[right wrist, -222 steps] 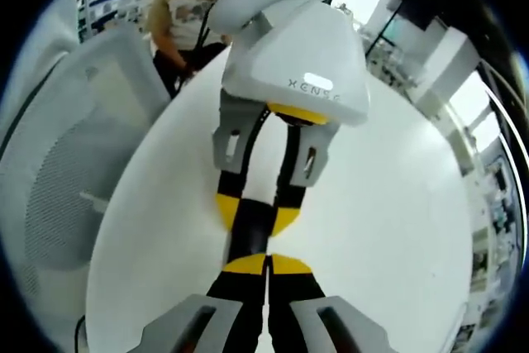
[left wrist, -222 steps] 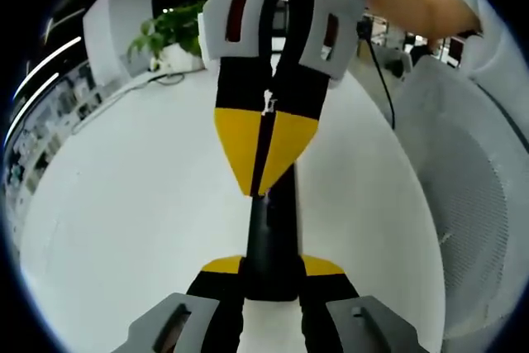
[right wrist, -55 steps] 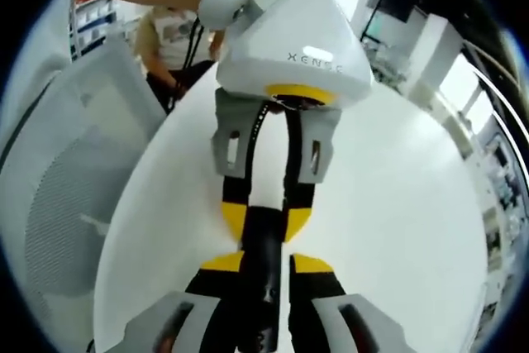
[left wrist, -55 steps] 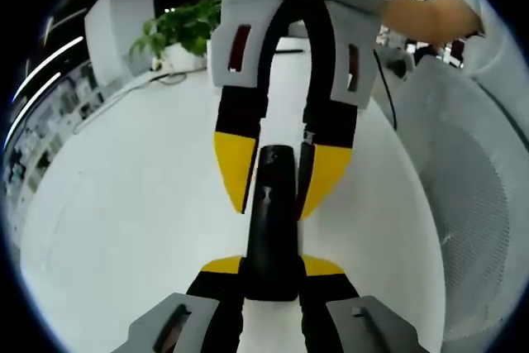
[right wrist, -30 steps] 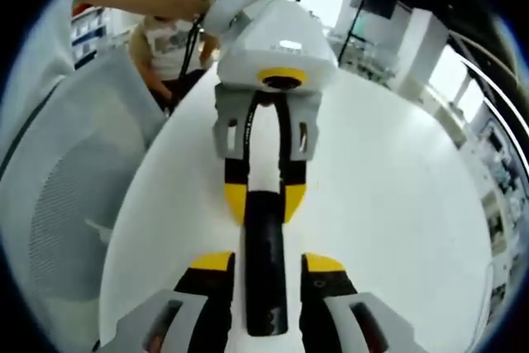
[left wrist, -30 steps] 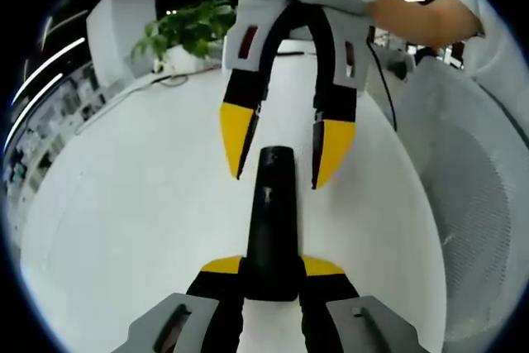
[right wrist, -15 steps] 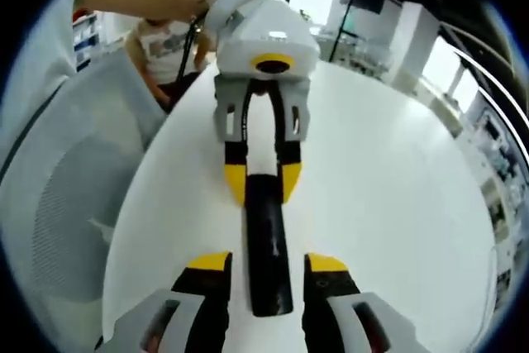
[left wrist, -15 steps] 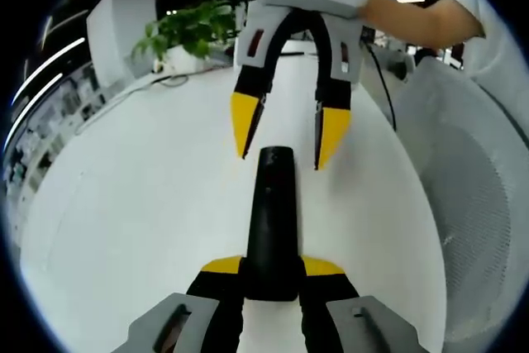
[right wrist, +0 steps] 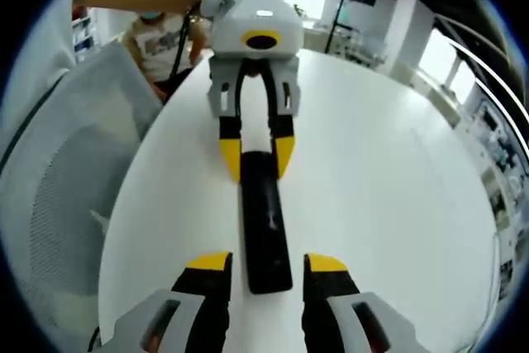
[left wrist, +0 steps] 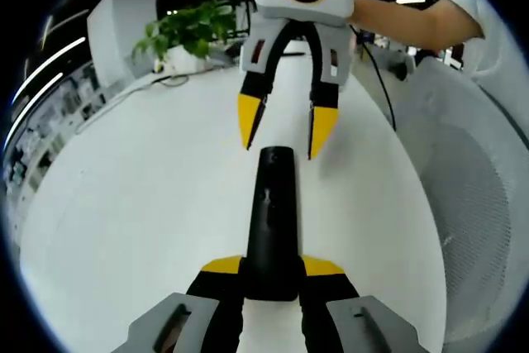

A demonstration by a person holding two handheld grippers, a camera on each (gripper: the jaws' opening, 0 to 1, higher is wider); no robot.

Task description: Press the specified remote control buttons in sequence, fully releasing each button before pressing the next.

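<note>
Holding the black remote control (left wrist: 271, 221) by its near end, my left gripper (left wrist: 272, 269) had its jaws clenched on it, I judged to keep it steady and button side up for pressing. My right gripper (right wrist: 265, 266) hung with jaws spread, touching nothing, beyond the remote's far end. That remote lay along the white table (left wrist: 132, 196), which offered broad bare surface to each side; a mesh chair back (left wrist: 479, 196) crowded one edge.

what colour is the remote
Black remote, clearest in the left gripper view.
</note>
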